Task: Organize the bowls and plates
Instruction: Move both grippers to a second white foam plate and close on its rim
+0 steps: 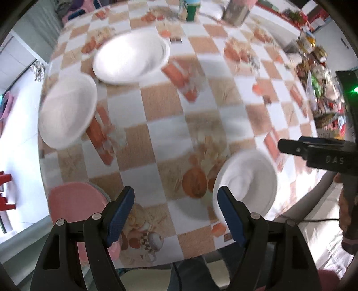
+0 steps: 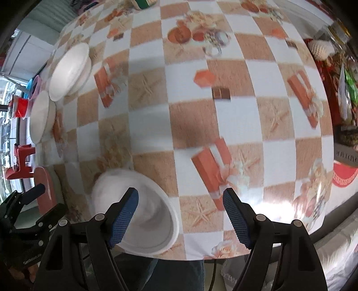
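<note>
A white bowl (image 1: 248,181) sits near the table's front edge; it also shows in the right wrist view (image 2: 143,215). Two more white dishes, a plate (image 1: 132,57) and a bowl (image 1: 68,110), lie at the far left; in the right wrist view they show as a far dish (image 2: 69,71) and a nearer dish (image 2: 41,116). A pink plate (image 1: 76,201) lies at the front left corner. My left gripper (image 1: 176,215) is open and empty above the table, the white bowl by its right finger. My right gripper (image 2: 180,218) is open and empty, the white bowl under its left finger.
The table carries a checkered orange and white cloth (image 1: 161,125). A green bottle (image 1: 192,10) and a metal can (image 1: 237,11) stand at the far edge. Packaged goods (image 1: 322,94) crowd the right side. Red stools (image 2: 21,161) stand on the floor at the left.
</note>
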The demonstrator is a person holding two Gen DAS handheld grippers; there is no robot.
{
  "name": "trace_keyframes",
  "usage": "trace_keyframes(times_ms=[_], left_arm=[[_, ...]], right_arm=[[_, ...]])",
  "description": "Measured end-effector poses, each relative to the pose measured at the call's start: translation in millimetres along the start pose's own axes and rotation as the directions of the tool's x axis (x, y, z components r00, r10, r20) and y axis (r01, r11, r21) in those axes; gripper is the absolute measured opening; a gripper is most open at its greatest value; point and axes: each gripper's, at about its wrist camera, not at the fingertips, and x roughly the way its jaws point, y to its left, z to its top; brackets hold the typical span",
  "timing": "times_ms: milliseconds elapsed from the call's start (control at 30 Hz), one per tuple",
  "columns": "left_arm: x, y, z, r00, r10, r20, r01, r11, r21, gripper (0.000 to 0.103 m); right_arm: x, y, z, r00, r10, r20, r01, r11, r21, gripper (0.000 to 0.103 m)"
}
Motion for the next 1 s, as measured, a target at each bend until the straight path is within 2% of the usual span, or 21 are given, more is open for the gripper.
trace_keyframes(times_ms=[133,300,433,467,667,867,1000], left_arm=[[-20,10,24,0.997,-0.059,0.047,0.064,0.992,-0.105,0.08],[-37,19,57,0.992,-0.029,0.124,0.049,0.985,-0.165,0.08],[-40,37,86,0.984,0.055,0.17,-0.021,0.98,-0.196,0.08],[-37,45,94,0.981,0.086,0.172,-0.049,0.976,-0.211,0.08],[-17,82,124,0.974,0.16,0.158,-0.109,0.951,-0.289,0.08],[7,99,146,0.964,0.233,0.126,-0.193,0.944,-0.266,0.08],[21,105,158,0.96,0.255,0.113,-0.22,0.942,-0.254,0.08]], right_arm=[[-16,5,16,0.999,0.029,0.022,-0.029,0.999,-0.023,0.079],[-32,26,40,0.997,0.061,0.046,-0.058,0.996,-0.072,0.079],[-33,49,64,0.996,0.074,0.057,-0.067,0.991,-0.116,0.079],[-34,53,70,0.995,0.079,0.059,-0.071,0.99,-0.124,0.079],[-18,79,106,0.994,0.099,0.046,-0.091,0.983,-0.157,0.079],[-2,98,134,0.992,0.123,0.027,-0.117,0.98,-0.163,0.079],[13,110,148,0.992,0.127,0.019,-0.122,0.98,-0.158,0.079]])
